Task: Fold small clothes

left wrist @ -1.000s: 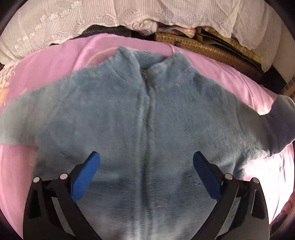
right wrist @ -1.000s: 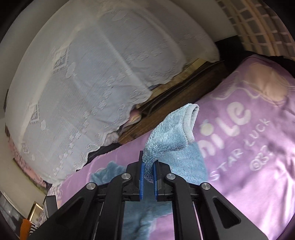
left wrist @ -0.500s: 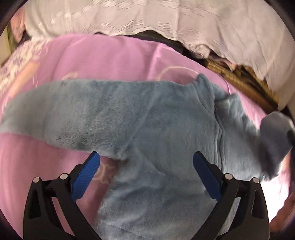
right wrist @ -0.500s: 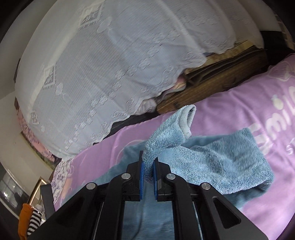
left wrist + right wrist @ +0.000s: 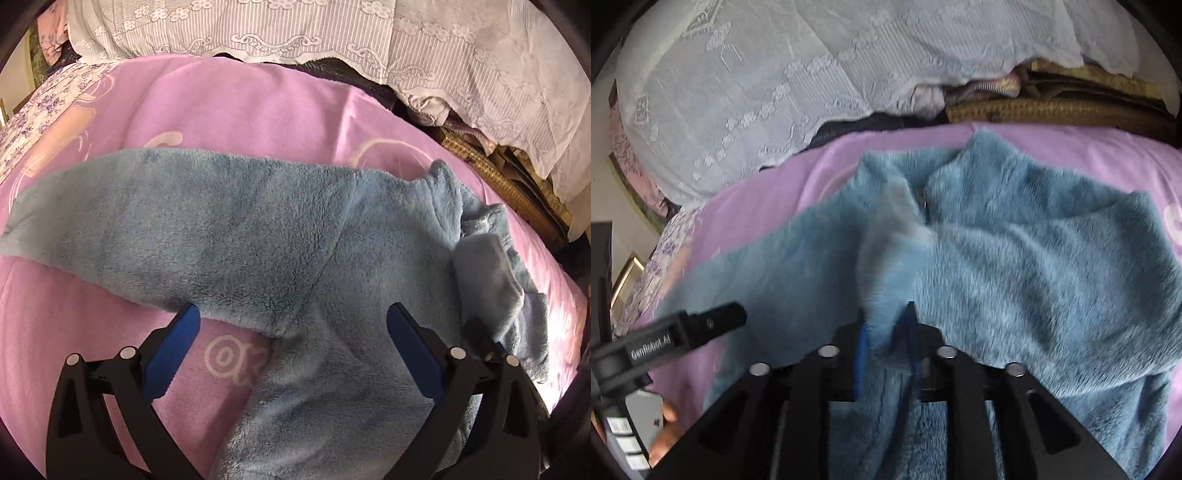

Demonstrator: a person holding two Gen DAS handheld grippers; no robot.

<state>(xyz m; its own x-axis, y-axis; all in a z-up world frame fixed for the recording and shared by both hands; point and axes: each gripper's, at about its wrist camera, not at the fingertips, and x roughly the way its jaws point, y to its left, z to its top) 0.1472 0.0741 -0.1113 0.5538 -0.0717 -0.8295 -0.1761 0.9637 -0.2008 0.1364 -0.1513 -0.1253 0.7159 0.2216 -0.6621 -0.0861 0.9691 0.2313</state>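
Fleece of a blue jacket [image 5: 280,236] is seen spread over a pink blanket [image 5: 229,107], and every place below is given from that jacket. One sleeve [image 5: 110,214] is stretched flat away from the body to the left side of the left wrist view, while the other sleeve [image 5: 1052,280] is folded inward across the chest, its pale cuff [image 5: 897,218] laid just beside the zipper and collar. In the right wrist view the folded sleeve's fabric is seen between the blue pads [image 5: 860,350] of the right gripper [image 5: 886,332]; the pads are slightly parted and blurred, so whether the cloth is pinched cannot be told. The left gripper [image 5: 291,325] is held above the jacket's lower body, its jaws spread wide: one pad is over the blanket just under the outstretched sleeve's armpit, the other over the fleece near the folded cuff, and nothing is gripped. Beyond the jacket's collar, past the blanket's far edge, a white lace cloth [image 5: 332,33] is draped, with woven brown mats [image 5: 1052,107] stacked beneath it.
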